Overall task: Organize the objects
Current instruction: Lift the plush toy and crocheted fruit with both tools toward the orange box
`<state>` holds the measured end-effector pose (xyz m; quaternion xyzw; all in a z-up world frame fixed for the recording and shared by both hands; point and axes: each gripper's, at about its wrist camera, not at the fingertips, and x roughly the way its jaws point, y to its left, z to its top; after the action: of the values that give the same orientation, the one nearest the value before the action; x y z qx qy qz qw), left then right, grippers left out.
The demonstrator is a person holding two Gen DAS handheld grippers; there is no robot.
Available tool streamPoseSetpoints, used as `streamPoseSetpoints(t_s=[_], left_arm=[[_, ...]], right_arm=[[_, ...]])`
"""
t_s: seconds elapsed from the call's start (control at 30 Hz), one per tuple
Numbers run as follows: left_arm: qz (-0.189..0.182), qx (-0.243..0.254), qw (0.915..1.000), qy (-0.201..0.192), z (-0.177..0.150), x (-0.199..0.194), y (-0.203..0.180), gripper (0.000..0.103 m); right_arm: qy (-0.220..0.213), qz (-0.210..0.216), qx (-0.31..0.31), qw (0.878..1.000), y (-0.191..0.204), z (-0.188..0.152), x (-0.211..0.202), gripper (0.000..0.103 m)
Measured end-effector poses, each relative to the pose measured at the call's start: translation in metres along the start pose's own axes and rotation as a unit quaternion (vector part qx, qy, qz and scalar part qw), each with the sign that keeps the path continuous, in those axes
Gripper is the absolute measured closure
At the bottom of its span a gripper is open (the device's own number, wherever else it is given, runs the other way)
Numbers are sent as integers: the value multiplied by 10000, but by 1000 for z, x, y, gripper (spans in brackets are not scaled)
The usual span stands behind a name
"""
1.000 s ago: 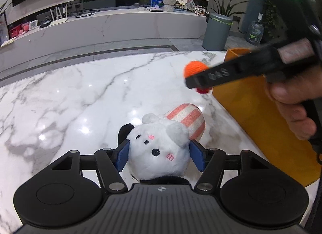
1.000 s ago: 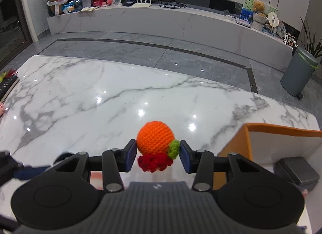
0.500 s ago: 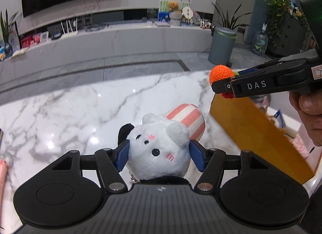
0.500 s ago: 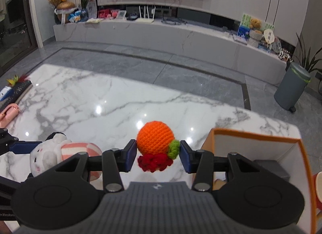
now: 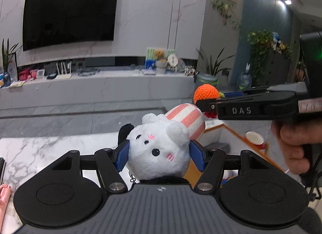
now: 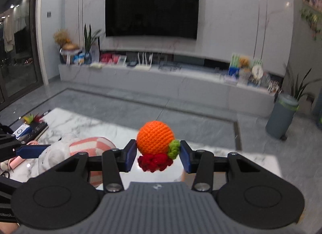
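The plush toy [image 5: 161, 153] sits between the two fingers of the left claw [image 5: 160, 154], raised above the desk [image 5: 50, 149], and the crocheted ball [image 6: 156, 140] sits between the fingers of the right claw [image 6: 157, 156], ahead and to the right of the plush toy. The open box [image 5: 235, 135] stands at the desk's right end, below the right claw, with a small cup [image 5: 254, 137] inside it. Beyond the desk's far edge lies the floor [image 6: 140, 101], then the long wall shelf [image 6: 171, 78] with the television [image 6: 152, 10] above it, and a bin [image 6: 281, 117] stands on the floor to the right.
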<state>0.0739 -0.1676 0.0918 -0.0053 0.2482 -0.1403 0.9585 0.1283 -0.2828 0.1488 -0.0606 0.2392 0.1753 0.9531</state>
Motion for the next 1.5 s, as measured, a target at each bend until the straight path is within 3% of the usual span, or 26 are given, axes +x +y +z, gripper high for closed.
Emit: streamPoseSetpoints(t_s=[0.1, 0.2, 0.53, 0.8, 1.0, 1.2, 1.5], left_arm=[[2, 83, 9999, -132, 4, -2, -15, 30], [240, 481, 9983, -244, 2, -1, -37, 30], [-72, 506, 9980, -368, 7, 16, -77, 30], [-263, 741, 9962, -384, 10, 30, -102, 30], [-362, 721, 9967, -132, 3, 58, -105, 30], [-378, 926, 9947, 249, -14, 100, -113, 30], [-562, 1492, 9818, 1034, -50, 150, -122, 30]], right_arm=[[-250, -67, -27, 9997, -7, -1, -20, 55], [-494, -202, -53, 9986, -14, -9, -39, 55], [-755, -654, 45, 9950, -54, -41, -74, 55], [-1128, -1148, -127, 9869, -92, -31, -100, 55], [-1165, -1209, -307, 9853, -119, -35, -98, 55], [-692, -984, 205, 9925, -153, -58, -52, 55], [258, -1000, 768, 9917, -187, -101, 18, 55]])
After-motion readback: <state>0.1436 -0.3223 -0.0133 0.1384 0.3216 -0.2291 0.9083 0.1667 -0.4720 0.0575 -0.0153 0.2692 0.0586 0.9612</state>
